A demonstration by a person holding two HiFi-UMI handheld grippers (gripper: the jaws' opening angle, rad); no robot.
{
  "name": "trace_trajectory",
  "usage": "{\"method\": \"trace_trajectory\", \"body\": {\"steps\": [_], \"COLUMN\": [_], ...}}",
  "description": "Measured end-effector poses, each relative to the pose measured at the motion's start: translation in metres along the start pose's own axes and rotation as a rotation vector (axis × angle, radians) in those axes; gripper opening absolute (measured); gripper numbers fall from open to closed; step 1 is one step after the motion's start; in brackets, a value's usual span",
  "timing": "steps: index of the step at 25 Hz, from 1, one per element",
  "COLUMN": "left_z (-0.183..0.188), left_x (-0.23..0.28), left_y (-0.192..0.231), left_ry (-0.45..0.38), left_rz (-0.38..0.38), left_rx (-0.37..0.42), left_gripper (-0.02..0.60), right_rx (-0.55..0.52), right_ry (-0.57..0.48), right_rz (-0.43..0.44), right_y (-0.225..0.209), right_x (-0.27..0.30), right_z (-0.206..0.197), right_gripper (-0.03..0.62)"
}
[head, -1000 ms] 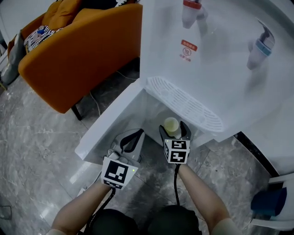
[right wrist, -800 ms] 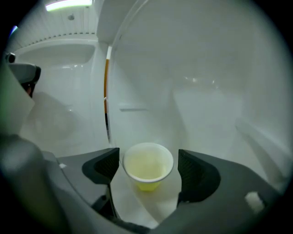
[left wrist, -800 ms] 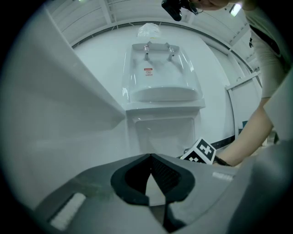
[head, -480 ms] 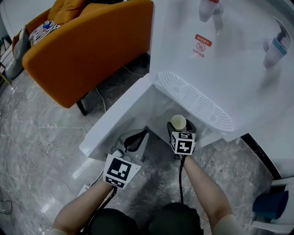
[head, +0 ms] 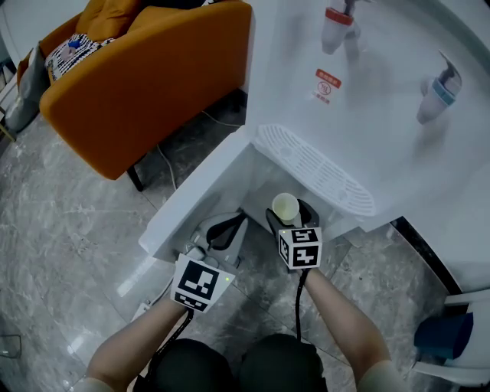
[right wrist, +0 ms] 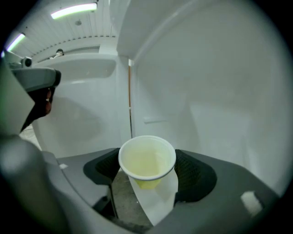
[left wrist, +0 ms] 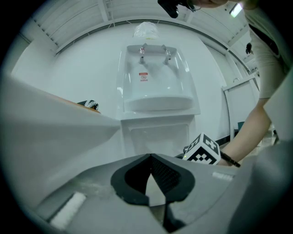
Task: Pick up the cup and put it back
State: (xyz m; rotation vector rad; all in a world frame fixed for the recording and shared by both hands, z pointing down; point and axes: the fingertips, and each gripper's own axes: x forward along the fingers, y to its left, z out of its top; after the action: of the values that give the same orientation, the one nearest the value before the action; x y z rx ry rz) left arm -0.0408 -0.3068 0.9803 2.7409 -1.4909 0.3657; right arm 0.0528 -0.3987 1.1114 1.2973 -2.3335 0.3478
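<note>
A small pale-yellow paper cup (head: 285, 205) sits between the jaws of my right gripper (head: 288, 214), at the mouth of the white water dispenser's low cabinet (head: 256, 184). In the right gripper view the cup (right wrist: 147, 157) is upright and empty. Its rim touches both dark pads (right wrist: 194, 176), and grey floor shows beneath it. That gripper (right wrist: 147, 171) is shut on the cup. My left gripper (head: 223, 228) hovers just left of it, by the open cabinet door. Its pad tips meet in the left gripper view (left wrist: 150, 157), with nothing held.
The dispenser body (head: 383, 115) rises above, with a red tap (head: 337, 23), a blue tap (head: 438, 88) and a drip grille (head: 314, 168). The open white door (head: 191, 207) flanks the left side. An orange sofa (head: 145, 76) stands at far left on the marble floor.
The head view shifted a little. Both grippers stay at the cabinet opening, and the cup remains between the right jaws.
</note>
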Motion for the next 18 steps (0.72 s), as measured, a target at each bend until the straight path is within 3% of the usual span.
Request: {"method": "trace_trajectory", "body": {"steps": [8,13,18], "left_z": [0.071,0.117,0.179], "left_x": [-0.041,-0.072,-0.106], "left_y": [-0.012,0.0,0.027], "left_ry": [0.032,0.057,0.089], "left_rz": [-0.013,0.007,0.04], "left_rx": [0.068,0.039,0.013], "left_gripper": [0.002,0.002,0.002], "right_rx": [-0.022,-0.053,-0.074], "right_ry": [-0.002,0.027,0.028], "right_rz": [0.112,0.144,0.189], "right_y": [0.055,0.078,0.096], "right_x": [-0.084,-0.144,-0.204], "right_z": [0.05,0.092,0.163], "right_gripper": [0.37,0.37,0.37]}}
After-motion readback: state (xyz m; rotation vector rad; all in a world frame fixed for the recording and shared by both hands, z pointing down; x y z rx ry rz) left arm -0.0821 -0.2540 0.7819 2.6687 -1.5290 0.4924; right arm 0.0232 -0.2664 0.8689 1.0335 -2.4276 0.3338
